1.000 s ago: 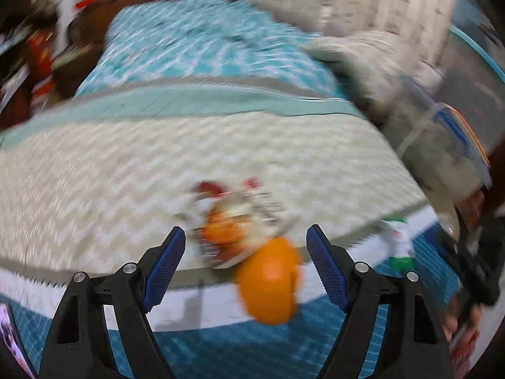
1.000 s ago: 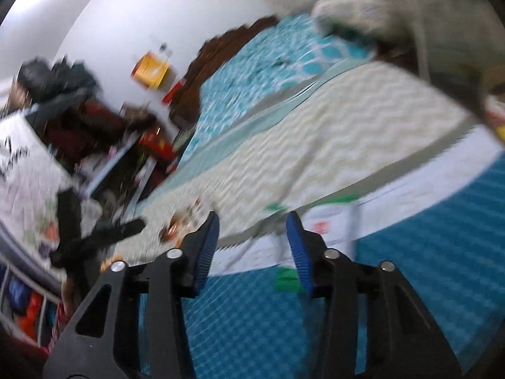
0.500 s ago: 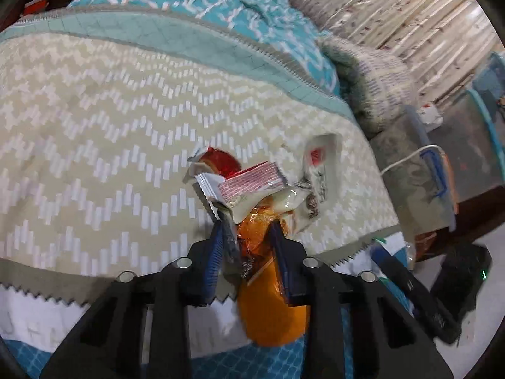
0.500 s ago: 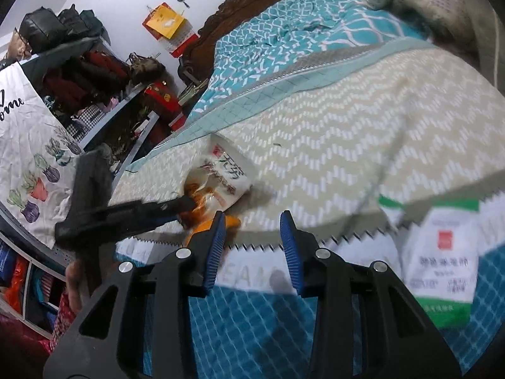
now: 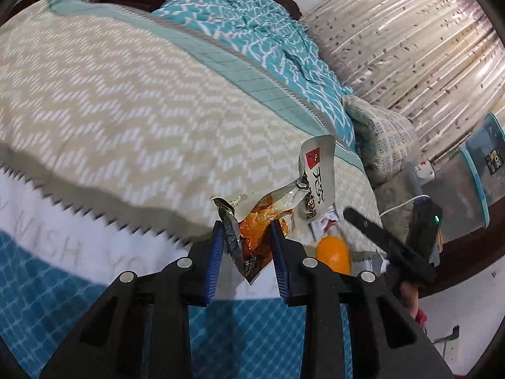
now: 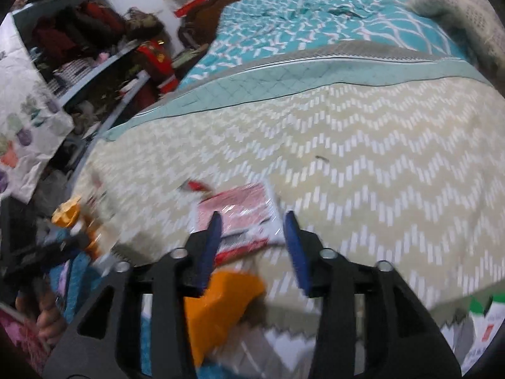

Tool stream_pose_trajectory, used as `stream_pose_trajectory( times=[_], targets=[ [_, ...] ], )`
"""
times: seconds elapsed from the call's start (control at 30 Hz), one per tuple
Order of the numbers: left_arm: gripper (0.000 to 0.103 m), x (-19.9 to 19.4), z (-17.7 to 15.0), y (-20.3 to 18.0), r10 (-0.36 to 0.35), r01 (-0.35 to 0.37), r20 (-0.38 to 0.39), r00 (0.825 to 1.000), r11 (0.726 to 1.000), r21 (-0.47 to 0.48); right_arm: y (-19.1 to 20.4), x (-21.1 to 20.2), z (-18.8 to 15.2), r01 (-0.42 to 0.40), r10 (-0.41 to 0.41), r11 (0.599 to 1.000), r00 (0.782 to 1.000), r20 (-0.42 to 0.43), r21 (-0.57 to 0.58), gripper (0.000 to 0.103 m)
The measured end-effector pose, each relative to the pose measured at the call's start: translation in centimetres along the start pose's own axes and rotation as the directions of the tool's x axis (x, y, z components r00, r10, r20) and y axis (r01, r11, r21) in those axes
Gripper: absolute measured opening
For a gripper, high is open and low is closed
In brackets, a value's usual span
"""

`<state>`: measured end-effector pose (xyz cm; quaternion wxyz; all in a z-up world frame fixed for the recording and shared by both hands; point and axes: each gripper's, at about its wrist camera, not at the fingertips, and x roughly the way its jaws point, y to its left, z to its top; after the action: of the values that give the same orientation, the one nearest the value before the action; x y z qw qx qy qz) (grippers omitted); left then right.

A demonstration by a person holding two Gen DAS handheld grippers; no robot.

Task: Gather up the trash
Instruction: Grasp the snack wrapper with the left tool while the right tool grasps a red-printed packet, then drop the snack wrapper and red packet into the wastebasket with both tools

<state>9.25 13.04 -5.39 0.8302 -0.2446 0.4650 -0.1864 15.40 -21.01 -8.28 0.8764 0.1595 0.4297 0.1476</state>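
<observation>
Left hand-held gripper (image 5: 246, 230): clamped together on a crumpled snack wrapper (image 5: 284, 202), blue pads pressing its lower, orange-and-black part.
Snack wrapper: lifted off the bed (image 5: 132, 120); its white printed end with a red square sticks up and to the right above the fingertips.
Orange object (image 5: 334, 254): rounded, lying at the bed's near edge, just right of the left hand-held gripper and not touching it.
Right hand-held gripper (image 6: 254, 224): jaws apart, having just been opening; nothing is pinched between the pads.
Red packet (image 6: 240, 208): red and white, flat on the zigzag blanket (image 6: 363, 170), just beyond the right fingertips; blur hides whether a pad touches it.
Orange piece (image 6: 217, 303): blurred, below and behind the right fingers at the bed's edge; what it is cannot be told.
Green-and-white packet (image 6: 483, 325): at the bed's edge, far right of the right wrist view, well apart from the red packet.
Blanket: beige with white zigzags, a teal quilted band behind it, then a teal patterned cover (image 6: 300, 15).
Pillow (image 5: 382, 135): checked, at the bed's far right side by the curtain (image 5: 410, 41).
Shelves (image 6: 79, 47): cluttered, left of the bed in the right wrist view.
</observation>
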Motion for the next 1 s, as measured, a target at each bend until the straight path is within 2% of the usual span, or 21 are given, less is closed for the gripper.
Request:
stream_pose_trajectory(
  times=[0.1,0.17,0.2,0.27,0.3,0.5,0.7,0.87,1.0],
  targets=[
    [0.028,0.1,-0.5,0.6,-0.007,0.007,-0.008,1.0,1.0,-0.016,-0.8,1.5,0.7,0.01,-0.01,0.999,1.0,-0.014,0.04,0.052],
    [0.028,0.6,-0.5,0.4,-0.012,0.012,-0.017,1.0,1.0,-0.013,-0.5,2.4,0.5,0.015,-0.014,1.0,0.999,-0.031,0.026,0.047],
    [0.028,0.9,-0.6,0.1,-0.014,0.014,-0.022,1.0,1.0,-0.005,-0.2,2.5,0.5,0.024,-0.023,1.0,0.999,-0.025,0.007,0.03],
    [0.028,1.4,-0.7,-0.2,-0.015,0.015,-0.031,0.999,1.0,0.007,0.7,2.6,0.0,0.03,-0.032,0.999,0.999,-0.04,-0.044,0.014],
    [0.028,1.7,-0.7,-0.3,-0.016,0.016,-0.037,0.999,1.0,0.012,1.0,2.4,-0.3,0.008,-0.01,0.999,0.999,-0.046,-0.05,0.012],
    [0.028,2.2,-0.6,-1.7,-0.029,0.031,-0.044,0.999,0.999,0.034,1.8,-2.0,-0.5,-0.017,0.021,0.998,0.997,0.069,-0.062,0.01],
    [0.028,1.7,-0.7,-4.6,-0.064,0.068,-0.043,0.997,0.994,0.081,0.1,-8.5,-1.2,-0.038,0.039,0.999,0.977,0.21,-0.009,0.01],
    [0.028,3.5,-2.0,-9.1,-0.106,0.123,-0.109,0.988,0.979,0.163,-3.8,-12.4,-4.9,-0.024,0.004,0.996,0.971,0.237,0.083,0.01],
    [0.028,6.4,-3.9,-13.5,-0.115,0.162,-0.193,0.974,0.955,0.248,-7.3,-15.0,-8.8,0.037,-0.075,0.986,0.969,0.236,0.16,0.01]
  ],
)
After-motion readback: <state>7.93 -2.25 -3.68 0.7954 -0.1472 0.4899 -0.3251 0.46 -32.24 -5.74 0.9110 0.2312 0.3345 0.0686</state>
